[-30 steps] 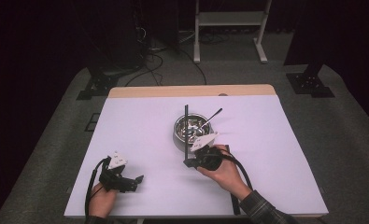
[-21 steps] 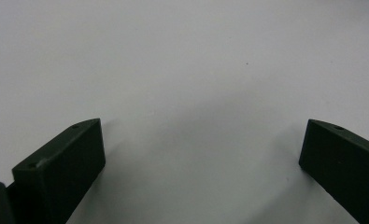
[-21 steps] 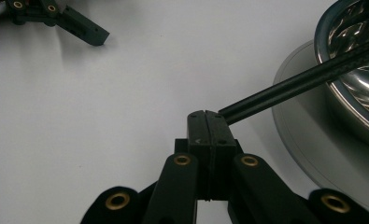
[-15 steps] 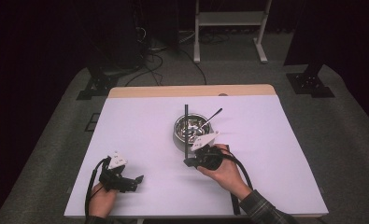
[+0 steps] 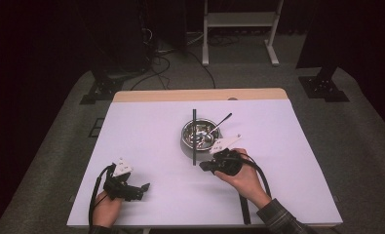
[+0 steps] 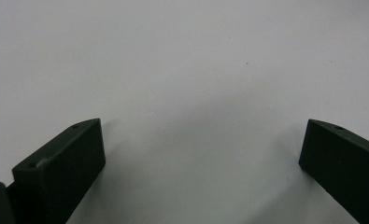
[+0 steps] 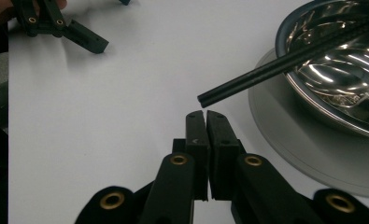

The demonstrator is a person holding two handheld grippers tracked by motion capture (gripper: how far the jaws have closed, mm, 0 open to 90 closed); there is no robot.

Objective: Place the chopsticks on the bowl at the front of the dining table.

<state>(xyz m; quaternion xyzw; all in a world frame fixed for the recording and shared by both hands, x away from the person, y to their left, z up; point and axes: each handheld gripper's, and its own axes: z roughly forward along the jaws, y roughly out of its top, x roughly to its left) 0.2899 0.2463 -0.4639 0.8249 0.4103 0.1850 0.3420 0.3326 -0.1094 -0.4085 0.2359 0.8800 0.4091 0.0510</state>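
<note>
While resting at the near left of the white table, left gripper spread wide over bare surface in its own view, steel bowl mid-table with black chopsticks across it and a spoon, right gripper pressed closed on nothing, its tips just short of the chopstick ends in the right gripper view.

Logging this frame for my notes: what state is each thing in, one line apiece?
Left gripper: open, empty, over bare table.
Right gripper: shut, empty, just short of the chopsticks' end.
Chopsticks: paired, lying across the bowl rim.
Bowl: upright on the table.
Spoon: leaning in the bowl, handle out.
</note>
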